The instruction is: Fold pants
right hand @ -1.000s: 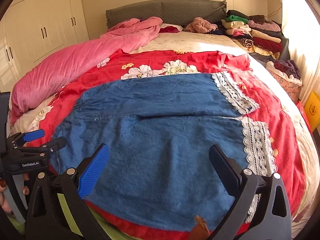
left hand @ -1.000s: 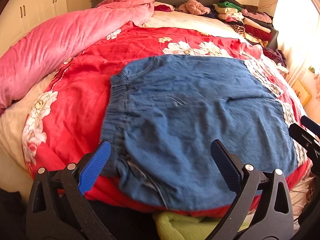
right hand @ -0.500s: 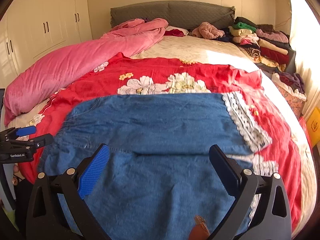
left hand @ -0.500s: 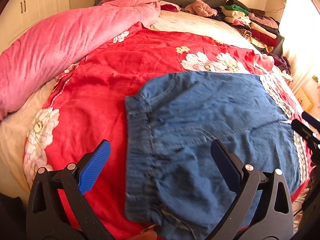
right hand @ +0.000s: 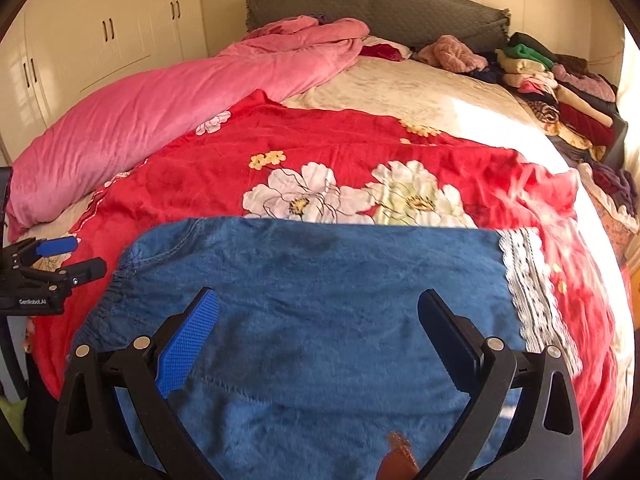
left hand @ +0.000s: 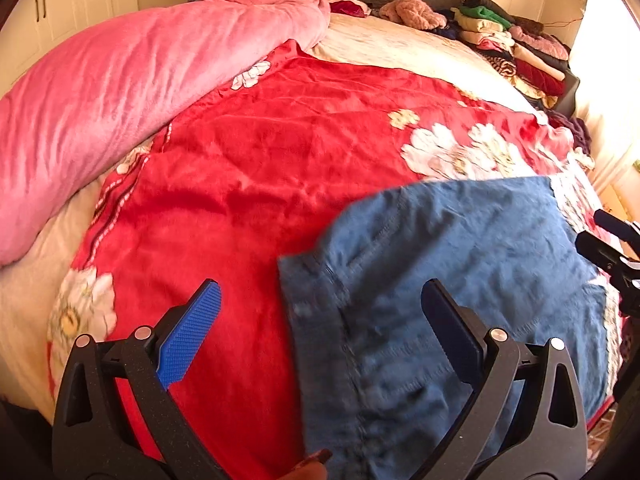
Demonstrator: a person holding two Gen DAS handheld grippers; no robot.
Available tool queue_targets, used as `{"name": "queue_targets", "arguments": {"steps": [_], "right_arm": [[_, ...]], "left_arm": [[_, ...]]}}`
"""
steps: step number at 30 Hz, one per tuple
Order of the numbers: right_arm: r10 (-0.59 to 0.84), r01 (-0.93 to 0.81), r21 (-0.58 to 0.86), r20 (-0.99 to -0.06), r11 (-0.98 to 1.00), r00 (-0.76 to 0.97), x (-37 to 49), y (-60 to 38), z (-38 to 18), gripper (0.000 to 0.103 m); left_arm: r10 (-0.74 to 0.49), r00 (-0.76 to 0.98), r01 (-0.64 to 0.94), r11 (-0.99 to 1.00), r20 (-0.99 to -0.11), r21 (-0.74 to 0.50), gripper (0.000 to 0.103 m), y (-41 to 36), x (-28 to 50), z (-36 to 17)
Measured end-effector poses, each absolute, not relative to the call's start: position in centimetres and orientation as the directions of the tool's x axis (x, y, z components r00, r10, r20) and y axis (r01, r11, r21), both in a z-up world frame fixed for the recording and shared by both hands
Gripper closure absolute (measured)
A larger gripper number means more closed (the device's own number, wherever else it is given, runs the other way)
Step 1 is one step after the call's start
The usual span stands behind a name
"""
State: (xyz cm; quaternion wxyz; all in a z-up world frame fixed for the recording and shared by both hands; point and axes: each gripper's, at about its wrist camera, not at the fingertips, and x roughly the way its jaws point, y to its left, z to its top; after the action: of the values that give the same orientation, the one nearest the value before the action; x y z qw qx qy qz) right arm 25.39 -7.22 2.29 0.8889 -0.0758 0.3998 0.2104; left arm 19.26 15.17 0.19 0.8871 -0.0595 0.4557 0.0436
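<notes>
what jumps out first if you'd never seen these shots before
The blue denim pants lie spread flat across the near part of the bed, on a bright red floral blanket. Both the left gripper and the right gripper hover open over them. A rolled pink quilt runs along the bed's left side.

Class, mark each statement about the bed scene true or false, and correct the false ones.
1. The pants are blue denim. True.
2. The left gripper is clamped on the waistband. False: its jaws are apart and hold nothing.
3. The pants lie on a red flowered blanket. True.
4. The right gripper is open. True.
5. The pants have plain hems. False: white lace trim edges the leg end.
6. A green quilt is heaped along the bed. False: the quilt is pink.
</notes>
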Motion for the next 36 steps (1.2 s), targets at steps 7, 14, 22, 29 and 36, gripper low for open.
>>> {"name": "queue_targets", "arguments": {"steps": [7, 14, 22, 29, 36], "right_arm": [[0.255, -0.488, -0.072, -0.781, 0.87, 0.57, 29.9, -3.5, 0.3, 0.004], [0.233, -0.603, -0.162, -0.821, 0.781, 0.522, 33.3, 0.4, -2.4, 0.004], [0.232, -0.702, -0.178, -0.864, 0.689, 0.446, 35.7, 3.0, -5.4, 0.004], [0.275, -0.727, -0.155, -0.857, 0.668, 0.435, 35.4, 3.6, -5.6, 0.004], [0.279, -0.784, -0.253, -0.836, 0.566, 0.472, 33.0, 5.4, -5.5, 0.007]], "left_arm": [[0.057, 0.537, -0.139, 0.99, -0.842, -0.022, 0.009, 16.9, 22.1, -2.1], [0.05, 0.53, -0.119, 0.993, -0.846, -0.015, 0.009, 17.7, 22.6, -4.3], [-0.032, 0.518, -0.077, 0.993, -0.855, -0.084, 0.017, 17.5, 23.8, -6.1], [-0.092, 0.566, -0.017, 0.992, -0.819, -0.123, 0.071, 16.8, 23.1, -4.9], [-0.109, 0.655, 0.038, 0.993, -0.748, -0.112, 0.074, 15.9, 20.5, -1.1]]}}
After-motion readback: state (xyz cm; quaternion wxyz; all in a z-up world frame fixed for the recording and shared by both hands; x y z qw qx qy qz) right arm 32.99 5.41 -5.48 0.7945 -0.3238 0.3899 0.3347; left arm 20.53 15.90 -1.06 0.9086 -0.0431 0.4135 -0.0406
